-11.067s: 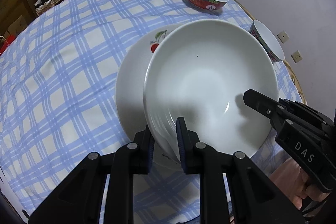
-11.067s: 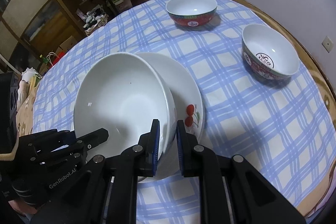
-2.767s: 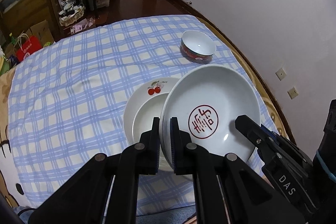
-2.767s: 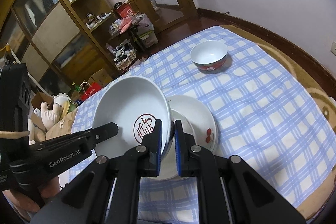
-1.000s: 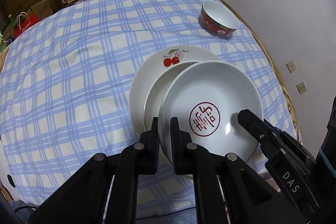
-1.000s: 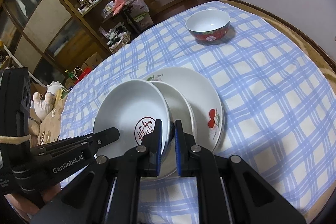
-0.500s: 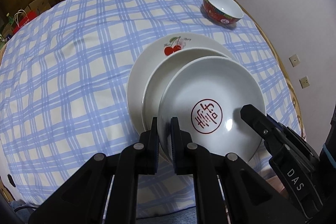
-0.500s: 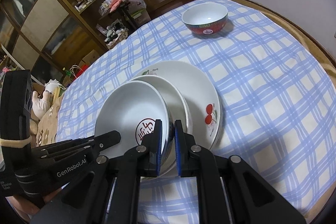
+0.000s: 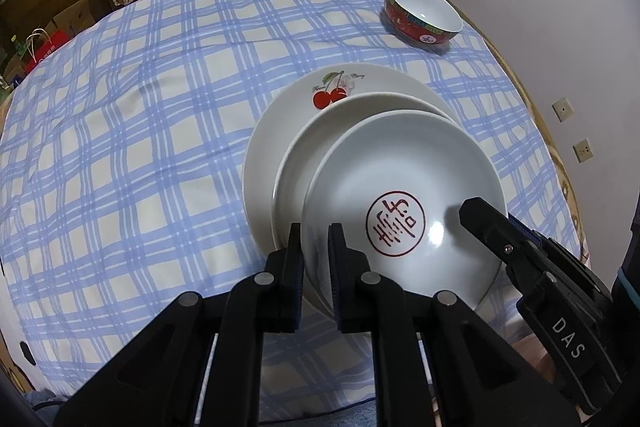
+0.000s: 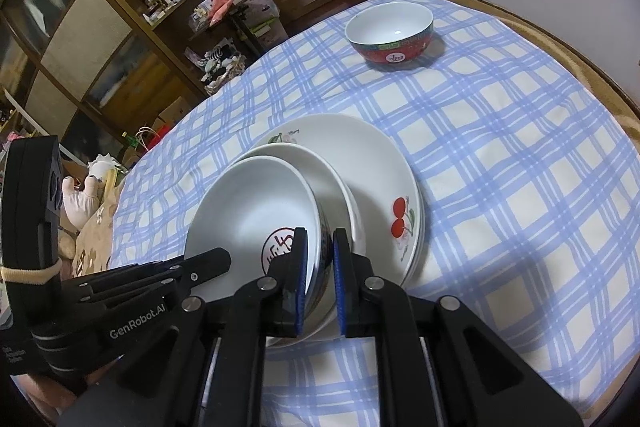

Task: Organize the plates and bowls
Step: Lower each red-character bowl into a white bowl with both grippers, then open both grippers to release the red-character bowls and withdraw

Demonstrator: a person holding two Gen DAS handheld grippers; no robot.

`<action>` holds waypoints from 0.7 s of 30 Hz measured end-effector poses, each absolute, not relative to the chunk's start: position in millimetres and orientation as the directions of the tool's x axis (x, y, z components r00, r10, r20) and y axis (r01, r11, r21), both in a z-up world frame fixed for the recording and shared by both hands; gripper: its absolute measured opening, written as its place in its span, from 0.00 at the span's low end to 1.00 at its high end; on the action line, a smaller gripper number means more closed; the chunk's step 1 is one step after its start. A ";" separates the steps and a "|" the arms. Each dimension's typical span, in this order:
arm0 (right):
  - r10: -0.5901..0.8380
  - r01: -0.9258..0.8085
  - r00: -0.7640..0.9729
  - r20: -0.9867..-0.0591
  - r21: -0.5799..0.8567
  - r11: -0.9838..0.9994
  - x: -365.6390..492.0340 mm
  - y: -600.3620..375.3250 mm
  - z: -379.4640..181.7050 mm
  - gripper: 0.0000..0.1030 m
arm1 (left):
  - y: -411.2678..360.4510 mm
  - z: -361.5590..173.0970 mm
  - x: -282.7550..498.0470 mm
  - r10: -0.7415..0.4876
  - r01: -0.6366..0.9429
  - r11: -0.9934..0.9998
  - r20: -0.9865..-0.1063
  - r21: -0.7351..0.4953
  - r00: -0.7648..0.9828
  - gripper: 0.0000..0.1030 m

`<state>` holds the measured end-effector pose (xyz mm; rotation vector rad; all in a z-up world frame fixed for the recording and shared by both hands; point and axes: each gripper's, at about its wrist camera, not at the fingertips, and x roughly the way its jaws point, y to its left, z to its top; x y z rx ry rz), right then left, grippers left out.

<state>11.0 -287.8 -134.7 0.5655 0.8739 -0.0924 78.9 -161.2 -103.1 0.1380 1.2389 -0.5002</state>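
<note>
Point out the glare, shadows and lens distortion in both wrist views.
Left wrist view: a bright glare spot on the stamped bowl, where the right gripper casts a shadow; the tablecloth checks bow outward. Right wrist view: the left gripper reaches in; the cabinet curves, corners go black, and a soft shadow lies beside the cherry plate.
</note>
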 end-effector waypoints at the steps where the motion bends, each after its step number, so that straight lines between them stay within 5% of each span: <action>1: 0.152 0.299 0.652 -0.743 0.436 0.849 10.2 -288.0 -134.6 0.14 | -160.5 -103.1 79.2 -0.292 0.437 0.884 -0.928 -0.168 0.232 0.11; 12: 0.150 0.283 0.681 -0.717 0.446 0.849 2.3 -292.1 -128.4 0.16 | -158.6 -98.4 74.8 -0.297 0.453 0.876 -0.925 -0.165 0.238 0.13; 21: 0.109 0.289 0.732 -0.673 0.452 0.844 -7.4 -305.1 -105.8 0.23 | -154.4 -75.2 70.2 -0.287 0.463 0.879 -0.903 -0.116 0.318 0.26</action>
